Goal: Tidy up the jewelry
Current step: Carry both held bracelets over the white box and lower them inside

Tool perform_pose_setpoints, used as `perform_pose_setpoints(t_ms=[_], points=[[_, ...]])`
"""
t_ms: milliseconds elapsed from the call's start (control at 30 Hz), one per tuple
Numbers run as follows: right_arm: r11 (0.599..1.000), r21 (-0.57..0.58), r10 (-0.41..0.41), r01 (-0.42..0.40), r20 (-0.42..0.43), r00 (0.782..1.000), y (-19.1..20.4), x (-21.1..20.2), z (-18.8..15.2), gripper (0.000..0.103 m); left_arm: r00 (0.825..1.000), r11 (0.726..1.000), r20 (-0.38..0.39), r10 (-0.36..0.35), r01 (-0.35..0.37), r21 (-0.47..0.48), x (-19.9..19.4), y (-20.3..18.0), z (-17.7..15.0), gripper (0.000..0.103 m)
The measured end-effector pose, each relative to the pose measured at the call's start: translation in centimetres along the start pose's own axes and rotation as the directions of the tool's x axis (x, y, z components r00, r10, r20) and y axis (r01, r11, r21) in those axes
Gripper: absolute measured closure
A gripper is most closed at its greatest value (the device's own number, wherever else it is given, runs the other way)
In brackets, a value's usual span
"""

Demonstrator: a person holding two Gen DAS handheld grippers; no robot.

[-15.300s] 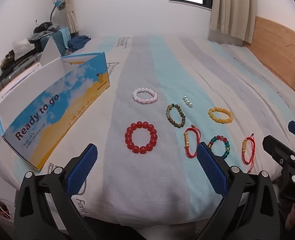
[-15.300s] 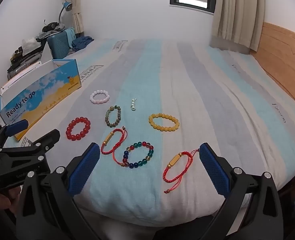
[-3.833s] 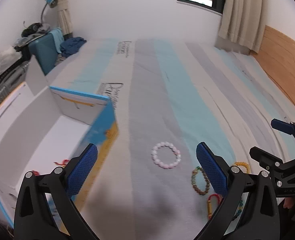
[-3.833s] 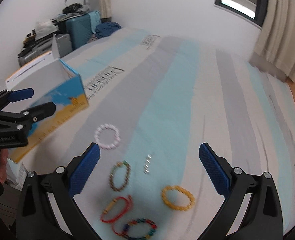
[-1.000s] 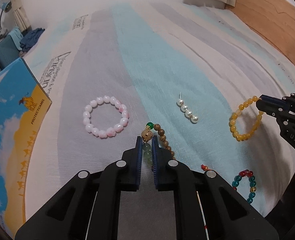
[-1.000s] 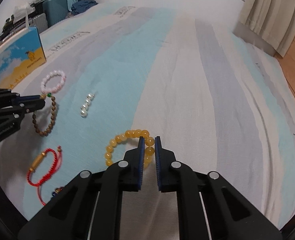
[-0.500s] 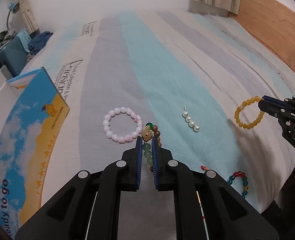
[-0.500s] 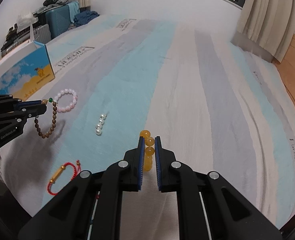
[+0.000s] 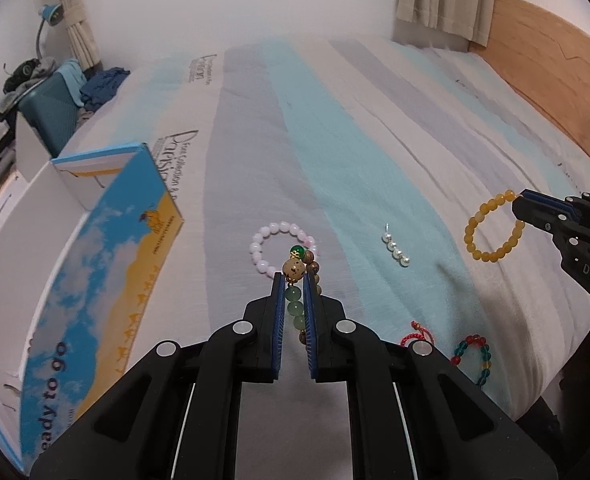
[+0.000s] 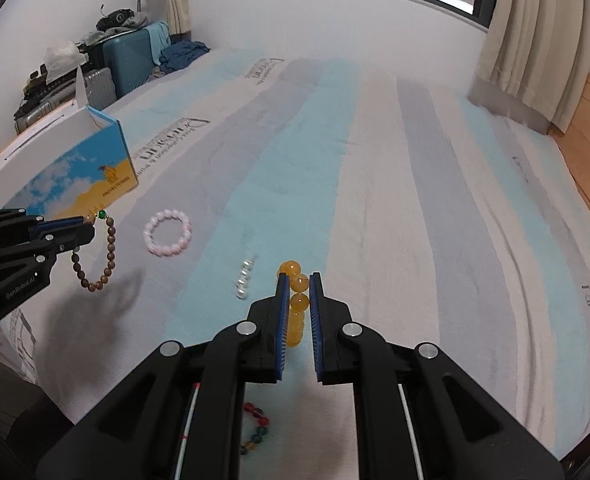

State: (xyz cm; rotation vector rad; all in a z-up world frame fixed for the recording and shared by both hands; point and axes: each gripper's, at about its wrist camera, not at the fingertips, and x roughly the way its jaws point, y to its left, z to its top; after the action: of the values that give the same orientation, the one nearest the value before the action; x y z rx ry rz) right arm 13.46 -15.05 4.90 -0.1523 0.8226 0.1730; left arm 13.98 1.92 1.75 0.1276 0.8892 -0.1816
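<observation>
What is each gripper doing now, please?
Left gripper: closed on the brown bracelet.
Right gripper: closed on the yellow bracelet.

The wooden bracelet [image 9: 310, 268], brown beads with a green bead, a speckled tan one and pale green ones, hangs lifted off the bed, pinched at its top. The amber bracelet [image 9: 491, 232], of round yellow-orange beads, hangs the same way farther right. On the bed [image 9: 335, 128] lies a pink bracelet [image 9: 273, 242] flat as an open ring, near the box [image 9: 107, 264]. Right of it lies a short pearl strand [image 9: 395, 249], straight. At the near edge lie a red cord bracelet [image 9: 417, 330] and a multicolour bracelet [image 9: 475, 354], both partly hidden.
</observation>
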Motion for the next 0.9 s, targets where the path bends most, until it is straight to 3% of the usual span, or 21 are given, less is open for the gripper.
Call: perform_pose_setpoints(t_ms=[367, 900], points=[[0.999, -0.035, 0.032, -0.030, 0.043, 0.999, 4.3, -1.7, 2.5, 0.094, 0.998, 0.998, 0.048, 0.051, -0.050, -0.037, -4.3, 3.3, 0.0, 0.095], [0.987, -0.130, 0.114, -0.099, 0.116, 0.987, 13.7, -4.4, 7.0, 0.094, 0.985, 0.986, 0.103, 0.139, -0.127, -0.111, -10.9, 10.9, 0.2, 0.095]])
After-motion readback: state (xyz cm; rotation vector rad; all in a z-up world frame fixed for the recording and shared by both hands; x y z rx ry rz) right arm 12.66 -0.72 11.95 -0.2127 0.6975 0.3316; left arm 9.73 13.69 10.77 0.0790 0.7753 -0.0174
